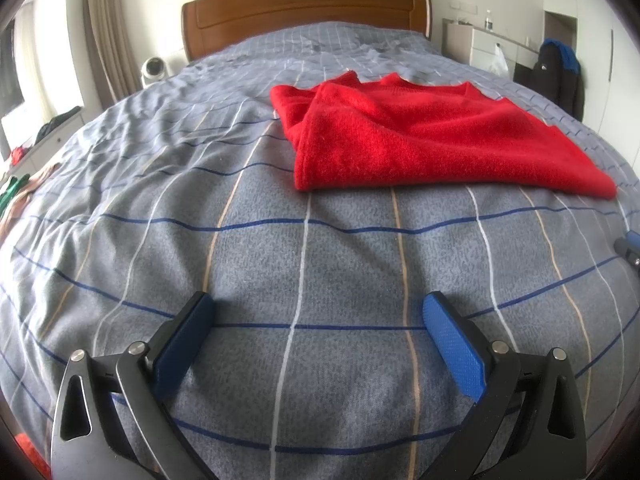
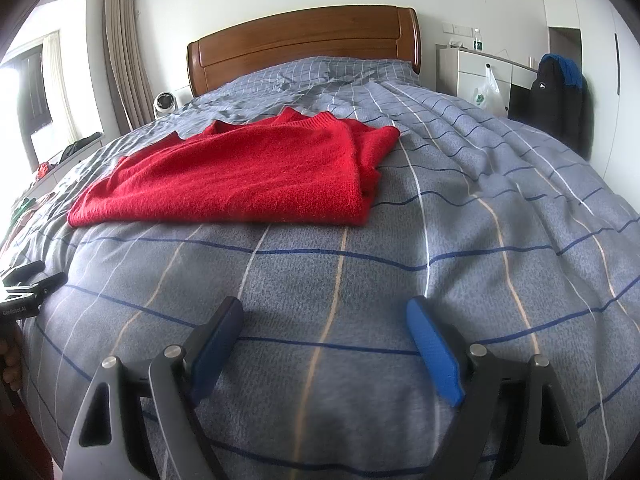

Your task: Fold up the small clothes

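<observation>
Bedroom, wooden headboard (image 1: 306, 8) at the far end, bed (image 1: 320, 264) covered in a grey checked duvet, slightly wrinkled toward the pillows.

Red sweater (image 1: 420, 140) lies mid-bed, already partly folded: one side doubled over, a thick layered edge on the left in the left wrist view, same stack showing on the right edge in the right wrist view (image 2: 240, 176). Near hem runs roughly straight across, facing both grippers.

Left gripper (image 1: 318, 334): jaws spread wide, nothing between them, hovering over bare duvet well short of the sweater. Right gripper (image 2: 324, 338): same, jaws released and empty, also over bare duvet, sweater ahead and to its left.

Judgement: between folds, next is probably a grab on the near hem corners.

Risks:
- Fuzzy knit on soft duvet: jaws could pinch duvet along with the sweater and drag the cover up.
- Layered side is thick, so a shallow bite may take only the top layer and undo the existing fold.
- Uneven lift between the two grippers would skew the hem and leave a crooked fold.
- Knit is stretchy and may sag mid-span when raised.
</observation>
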{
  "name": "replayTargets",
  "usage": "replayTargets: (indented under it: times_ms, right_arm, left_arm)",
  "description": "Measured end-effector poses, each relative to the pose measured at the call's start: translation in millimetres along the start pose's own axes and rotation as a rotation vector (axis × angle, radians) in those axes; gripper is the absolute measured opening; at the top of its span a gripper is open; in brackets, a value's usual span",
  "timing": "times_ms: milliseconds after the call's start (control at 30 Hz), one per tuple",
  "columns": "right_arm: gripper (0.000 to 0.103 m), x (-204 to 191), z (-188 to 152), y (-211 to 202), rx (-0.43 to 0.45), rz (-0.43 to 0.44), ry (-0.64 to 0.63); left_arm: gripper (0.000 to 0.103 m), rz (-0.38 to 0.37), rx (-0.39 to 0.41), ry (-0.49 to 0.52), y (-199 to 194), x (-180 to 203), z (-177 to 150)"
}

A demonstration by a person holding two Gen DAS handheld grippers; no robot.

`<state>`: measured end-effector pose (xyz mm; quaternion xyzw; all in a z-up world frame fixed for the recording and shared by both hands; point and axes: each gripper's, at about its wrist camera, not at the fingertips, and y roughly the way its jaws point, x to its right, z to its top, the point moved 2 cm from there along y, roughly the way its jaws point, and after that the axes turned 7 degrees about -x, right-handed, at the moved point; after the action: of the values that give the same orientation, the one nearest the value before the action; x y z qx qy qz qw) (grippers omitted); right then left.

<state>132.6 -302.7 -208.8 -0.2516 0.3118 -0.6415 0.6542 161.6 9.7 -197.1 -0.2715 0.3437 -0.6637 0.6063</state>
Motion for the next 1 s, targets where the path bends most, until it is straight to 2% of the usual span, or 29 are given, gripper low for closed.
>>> replayTargets:
  times_ms: [667, 833, 900, 933, 1000]
  right_arm:
    - [0.083, -1, -1, 0, 0.001, -0.010, -0.004]
    - [0.083, -2, 3, -1, -0.015, -0.036, -0.018]
    - [0.083, 2, 15, -2, -0.070, 0.007, 0.004]
    - [0.083, 10, 25, -6, -0.081, 0.059, 0.042]
    - [0.083, 29, 47, -14, -0.064, 0.098, 0.109]
  left_arm:
    - [0.102, -0.017, -0.030, 0.010, -3, -2, 3]
    - [0.102, -0.047, -0.039, -0.055, -28, -12, 2]
    - [0.102, -0.091, -0.025, -0.086, -47, -19, 2]
    - [0.102, -0.107, -0.009, -0.092, -54, -22, 1]
    - [0.102, -0.116, 0.028, -0.093, -66, -27, -2]
